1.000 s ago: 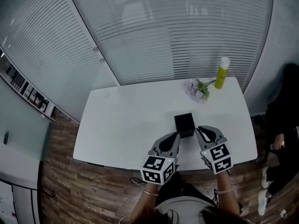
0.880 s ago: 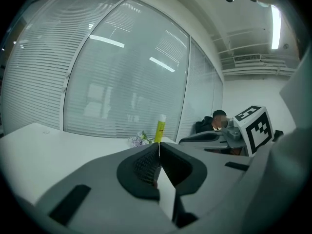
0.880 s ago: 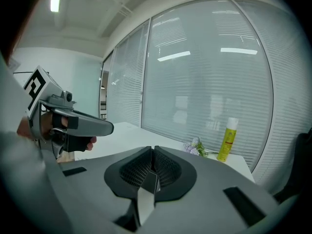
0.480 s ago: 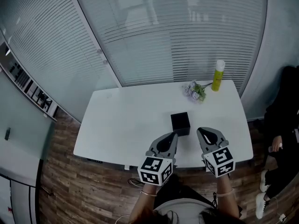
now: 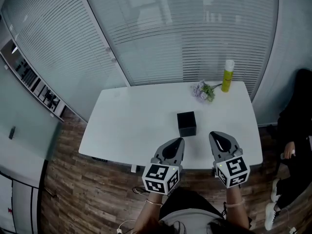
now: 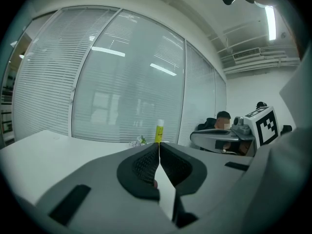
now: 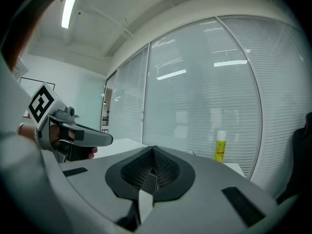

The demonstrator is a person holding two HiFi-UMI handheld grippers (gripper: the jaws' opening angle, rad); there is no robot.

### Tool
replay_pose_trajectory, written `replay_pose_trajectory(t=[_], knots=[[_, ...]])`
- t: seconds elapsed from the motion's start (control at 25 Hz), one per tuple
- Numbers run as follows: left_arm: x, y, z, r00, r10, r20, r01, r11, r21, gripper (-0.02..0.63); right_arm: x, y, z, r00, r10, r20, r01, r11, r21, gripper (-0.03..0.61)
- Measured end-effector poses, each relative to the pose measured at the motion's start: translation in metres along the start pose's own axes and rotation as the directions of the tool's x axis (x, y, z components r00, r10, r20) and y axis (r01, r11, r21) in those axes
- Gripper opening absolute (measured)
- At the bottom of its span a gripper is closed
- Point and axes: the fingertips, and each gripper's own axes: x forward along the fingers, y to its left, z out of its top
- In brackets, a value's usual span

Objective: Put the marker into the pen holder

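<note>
The black cube-shaped pen holder [image 5: 186, 124] stands upright near the middle of the white table [image 5: 136, 126]. No marker shows in any view, and the holder's inside is too dark to see into. My left gripper [image 5: 179, 141] hovers over the table's near edge, just below and left of the holder, with its jaws pressed together on nothing [image 6: 159, 149]. My right gripper [image 5: 214, 135] is level with it, to the holder's lower right, also shut and empty [image 7: 153, 151].
A yellow bottle [image 5: 227, 75] and a small bunch of flowers [image 5: 202, 90] stand at the table's far right corner. Blinds cover the glass wall behind. A person in dark clothes [image 5: 292, 126] sits to the right of the table. Wooden floor surrounds it.
Both grippers have drawn back from beside the pen holder toward the table's near edge. They stay shut throughout. The holder has not moved.
</note>
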Motion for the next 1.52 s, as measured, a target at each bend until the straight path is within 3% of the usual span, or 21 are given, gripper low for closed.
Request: replay_pose_trajectory(t=[0.68,1.52], knots=[[-0.038,-0.012,0.004,0.999,-0.047,0.017,0.046,0.998,0.046,0.021,-0.026,0.035,0.012,0.998,-0.051,0.023,0.052,0.998,-0.022,0.028],[-0.101,-0.022,0.007,0.995,-0.073,0.066,0.070,0.997,0.041,0.021,-0.077,0.089,0.031,0.993,-0.110,0.046,0.113,0.991,-0.068,0.028]])
